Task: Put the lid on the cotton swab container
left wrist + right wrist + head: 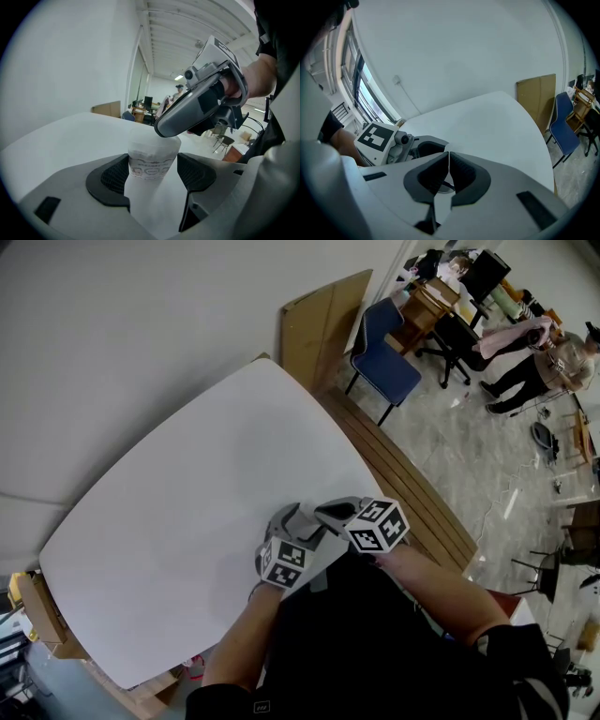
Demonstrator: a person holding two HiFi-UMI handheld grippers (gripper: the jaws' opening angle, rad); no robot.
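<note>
The cotton swab container, translucent white with a printed label, stands upright on the white table. My left gripper is shut on its sides. My right gripper hangs just over the container's top. In the right gripper view its pads are shut on a thin pale edge, the lid, with the left gripper right below. From the head both grippers, left and right, meet near the table's front edge and hide the container.
A wooden slatted bench runs along the table's right side. Beyond it stand a blue chair and a cardboard panel. People and office chairs are far off at the upper right. A cardboard box sits off the table's left corner.
</note>
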